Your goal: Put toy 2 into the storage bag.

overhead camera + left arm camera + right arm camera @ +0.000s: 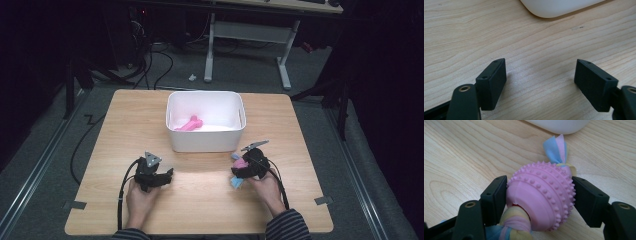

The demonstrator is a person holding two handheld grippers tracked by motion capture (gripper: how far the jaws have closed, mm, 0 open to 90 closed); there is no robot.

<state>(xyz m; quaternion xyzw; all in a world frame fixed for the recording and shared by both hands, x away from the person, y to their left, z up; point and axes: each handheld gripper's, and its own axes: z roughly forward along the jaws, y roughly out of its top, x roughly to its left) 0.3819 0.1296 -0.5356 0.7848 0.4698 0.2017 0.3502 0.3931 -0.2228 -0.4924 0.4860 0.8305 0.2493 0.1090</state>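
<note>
Right tool (540, 203) clamped on pink studded rubber ball toy (541, 197) with pastel cloth knots, just before white plastic bin (205, 120). Pink bone-shaped toy (189, 123) already inside, apparently. Left tool (540, 86) open, empty, on worktop (474, 37). Lift and drop left.

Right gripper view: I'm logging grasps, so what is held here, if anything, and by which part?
The right gripper is shut on the pink studded ball of a knotted cloth toy, one pad on each side of the ball's round body.
</note>
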